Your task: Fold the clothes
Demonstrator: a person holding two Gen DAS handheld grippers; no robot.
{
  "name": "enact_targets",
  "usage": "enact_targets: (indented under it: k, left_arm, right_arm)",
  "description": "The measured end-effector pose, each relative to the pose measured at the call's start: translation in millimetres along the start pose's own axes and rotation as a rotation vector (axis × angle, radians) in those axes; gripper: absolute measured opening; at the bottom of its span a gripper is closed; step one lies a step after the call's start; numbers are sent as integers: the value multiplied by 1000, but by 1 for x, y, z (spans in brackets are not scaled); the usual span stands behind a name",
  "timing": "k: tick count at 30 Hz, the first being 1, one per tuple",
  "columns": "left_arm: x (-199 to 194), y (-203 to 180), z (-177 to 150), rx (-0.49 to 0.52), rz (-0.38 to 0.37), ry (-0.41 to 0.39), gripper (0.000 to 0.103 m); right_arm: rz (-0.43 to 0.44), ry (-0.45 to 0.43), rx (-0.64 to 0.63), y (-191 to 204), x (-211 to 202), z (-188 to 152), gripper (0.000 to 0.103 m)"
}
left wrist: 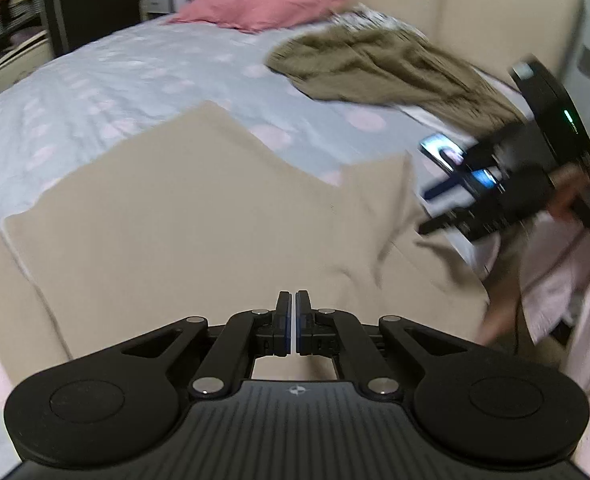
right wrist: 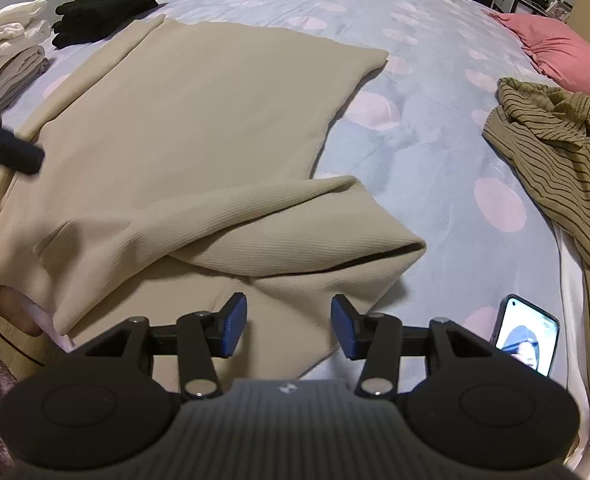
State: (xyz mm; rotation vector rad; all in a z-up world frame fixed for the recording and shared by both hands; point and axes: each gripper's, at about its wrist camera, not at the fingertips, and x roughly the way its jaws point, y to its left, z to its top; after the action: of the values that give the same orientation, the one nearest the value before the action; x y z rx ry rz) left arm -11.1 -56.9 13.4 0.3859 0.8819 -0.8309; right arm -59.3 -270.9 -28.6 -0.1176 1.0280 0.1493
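A beige ribbed garment (right wrist: 199, 120) lies spread on the bed, with one sleeve (right wrist: 307, 232) folded across its lower part. It also shows in the left wrist view (left wrist: 199, 224). My left gripper (left wrist: 294, 300) is shut, empty, just above the garment's near edge. My right gripper (right wrist: 289, 316) is open and empty, hovering over the near edge by the folded sleeve. In the left wrist view the right gripper (left wrist: 439, 208) shows at the right, blurred. The left gripper's tip (right wrist: 11, 152) shows blurred at the left of the right wrist view.
An olive striped shirt (right wrist: 559, 160) lies crumpled at the right of the bed (right wrist: 415, 140). A pink pillow (right wrist: 563, 48) lies beyond it. Folded white and grey clothes (right wrist: 11, 48) and a black garment (right wrist: 111, 4) sit far left. A phone (right wrist: 529, 336) lies near the right gripper.
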Motion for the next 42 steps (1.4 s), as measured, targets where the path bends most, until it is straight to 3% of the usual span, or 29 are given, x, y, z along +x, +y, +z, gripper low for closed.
enact_targets:
  k: [5, 10, 12, 16, 20, 22, 24, 27, 31, 42]
  left_arm:
    - [18, -28, -9, 55, -29, 54, 19]
    - [37, -51, -14, 95, -37, 102, 27]
    - [45, -59, -16, 108, -38, 120, 37]
    - [62, -75, -20, 143, 8, 161, 41]
    - [76, -76, -24, 130, 55, 198, 40]
    - [76, -72, -26, 142, 65, 198, 30]
    - [75, -67, -24, 123, 60, 202, 10]
    - [68, -58, -20, 84, 46, 197, 0]
    - [46, -39, -11, 6, 23, 135, 0]
    - [-44, 54, 11, -293, 79, -169, 0]
  right_arm:
    - [3, 11, -14, 3, 3, -1, 52]
    - [5, 12, -10, 2, 4, -2, 52]
    - [9, 14, -13, 3, 5, -2, 53]
    - [21, 14, -35, 9, 6, -3, 54]
    - [18, 12, -64, 12, 6, -4, 55]
    - [16, 10, -66, 12, 6, -4, 55]
    - [15, 7, -62, 10, 6, -5, 56]
    - [11, 1, -58, 9, 4, -6, 56]
    - [0, -3, -53, 8, 3, -5, 57]
    - [-17, 42, -49, 6, 9, -6, 60]
